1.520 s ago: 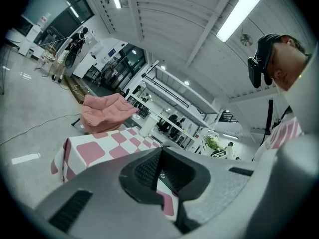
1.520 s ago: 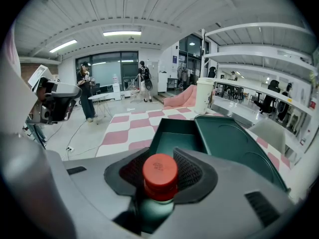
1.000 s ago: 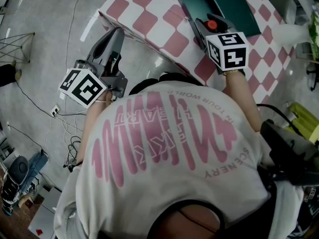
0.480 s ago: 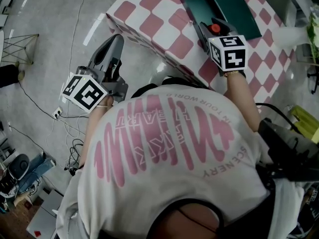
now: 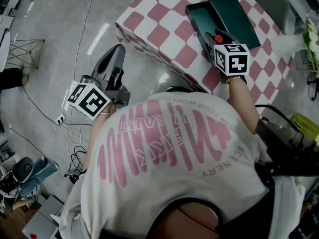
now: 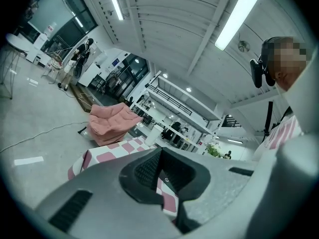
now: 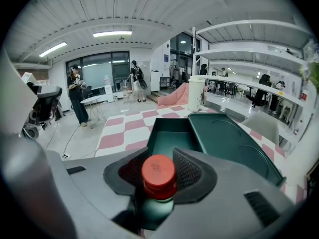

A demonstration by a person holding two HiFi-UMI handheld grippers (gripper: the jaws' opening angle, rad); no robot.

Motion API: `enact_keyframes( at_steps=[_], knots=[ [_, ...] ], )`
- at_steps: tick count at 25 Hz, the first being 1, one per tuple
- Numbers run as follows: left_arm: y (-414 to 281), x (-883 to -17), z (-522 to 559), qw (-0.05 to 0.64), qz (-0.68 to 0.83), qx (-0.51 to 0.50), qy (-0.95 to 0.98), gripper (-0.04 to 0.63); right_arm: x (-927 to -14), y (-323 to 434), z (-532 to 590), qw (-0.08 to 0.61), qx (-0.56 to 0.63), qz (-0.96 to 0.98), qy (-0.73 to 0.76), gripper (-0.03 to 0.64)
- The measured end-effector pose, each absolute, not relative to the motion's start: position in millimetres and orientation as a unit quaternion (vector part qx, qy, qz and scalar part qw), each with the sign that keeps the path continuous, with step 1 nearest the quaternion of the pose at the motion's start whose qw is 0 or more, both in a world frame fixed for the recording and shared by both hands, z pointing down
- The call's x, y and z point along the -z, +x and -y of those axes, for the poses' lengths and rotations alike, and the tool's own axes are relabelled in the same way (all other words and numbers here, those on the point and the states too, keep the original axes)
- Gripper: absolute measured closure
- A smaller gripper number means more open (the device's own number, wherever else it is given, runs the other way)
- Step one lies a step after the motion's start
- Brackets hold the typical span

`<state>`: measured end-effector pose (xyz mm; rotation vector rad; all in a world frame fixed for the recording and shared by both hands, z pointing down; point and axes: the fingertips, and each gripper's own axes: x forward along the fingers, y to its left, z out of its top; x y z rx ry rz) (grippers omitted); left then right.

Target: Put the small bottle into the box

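- The right gripper (image 7: 159, 156) is holding the small bottle (image 7: 158, 174) between its jaws, the pads sitting on either side of the red cap and neck. The jaws have just been closing a little on it.
- In the head view this gripper is sitting in the upper right of the frame, pointing up and to the left, with the red cap showing just ahead of its marker cube.
- The bottle is hanging above the counter (image 5: 164, 19), at the near end of the box (image 7: 172, 126) and not yet inside it.
- The dark green box is lying open on the pink-and-white checked counter. Its lid (image 7: 234, 143) is lying flat just to the right of it in the right gripper view.
- A white cup (image 7: 197, 93) is standing on the counter beyond the box.
- The left gripper (image 5: 117, 51) is hanging at the left of the head view, over the grey floor (image 5: 50, 34) and off the counter's edge. Its jaws are meeting at the tips, with nothing between them.
- The person's white shirt with pink print (image 5: 169, 148) is filling the lower middle of the head view.
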<state>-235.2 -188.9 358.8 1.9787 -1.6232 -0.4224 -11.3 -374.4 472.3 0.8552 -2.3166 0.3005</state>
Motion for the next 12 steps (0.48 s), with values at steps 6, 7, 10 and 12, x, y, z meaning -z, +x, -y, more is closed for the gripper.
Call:
enact_keyframes(
  at_steps=[6,7,10,12],
  knots=[
    [-239.0,-355.3,188.2,0.263,0.606,0.163,0.733,0.588,-471.8,-11.9,375.7,0.321,-0.117,0.883,0.321,0.468],
    [-238.8,-355.4,188.6,0.263,0.605,0.164,0.733,0.588,-471.5,-12.2,375.7,0.322,-0.117,0.883,0.320,0.468],
    [-236.5,-354.7,190.4,0.262,0.603,0.166,0.735,0.588,-469.8,-13.4,376.4,0.319,-0.118,0.885,0.318,0.465],
    [-234.4,-353.6,191.0,0.260,0.601,0.166,0.737,0.588,-468.6,-13.2,376.5,0.315,-0.120,0.886,0.317,0.465]
  ],
)
